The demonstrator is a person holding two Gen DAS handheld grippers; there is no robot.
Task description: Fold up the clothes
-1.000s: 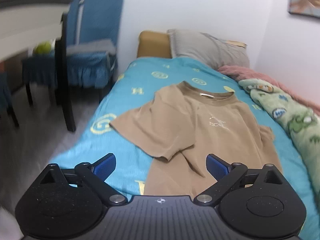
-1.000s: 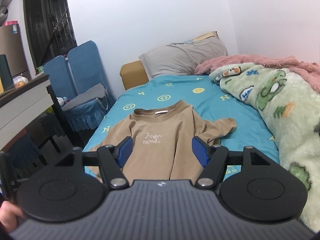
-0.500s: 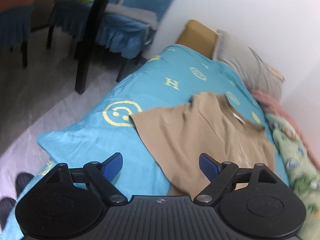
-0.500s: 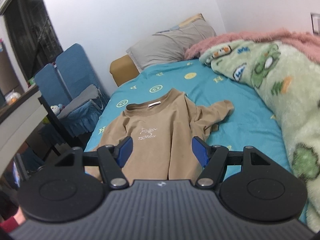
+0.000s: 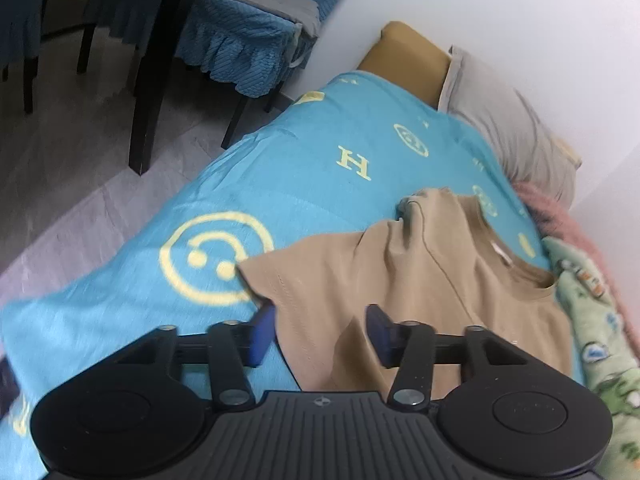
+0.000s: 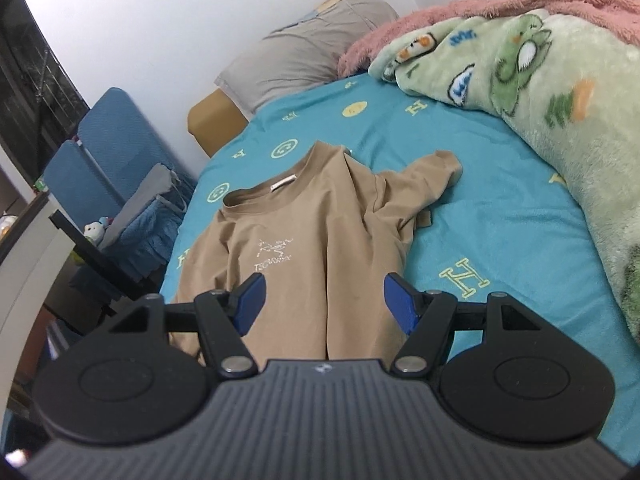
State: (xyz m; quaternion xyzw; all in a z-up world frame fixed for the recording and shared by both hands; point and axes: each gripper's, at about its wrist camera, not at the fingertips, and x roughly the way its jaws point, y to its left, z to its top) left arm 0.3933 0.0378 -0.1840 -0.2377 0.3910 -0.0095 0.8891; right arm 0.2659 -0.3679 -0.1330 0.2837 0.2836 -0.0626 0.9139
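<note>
A tan T-shirt lies face up on the turquoise bedsheet, collar toward 11 o'clock in the right wrist view. Since a second ago the left gripper has come in low over the shirt's sleeve; its jaws are closing, with the sleeve hem between the blue pads but not yet pinched. The right gripper stays half open and empty above the shirt's lower body, now closer and tilted.
</note>
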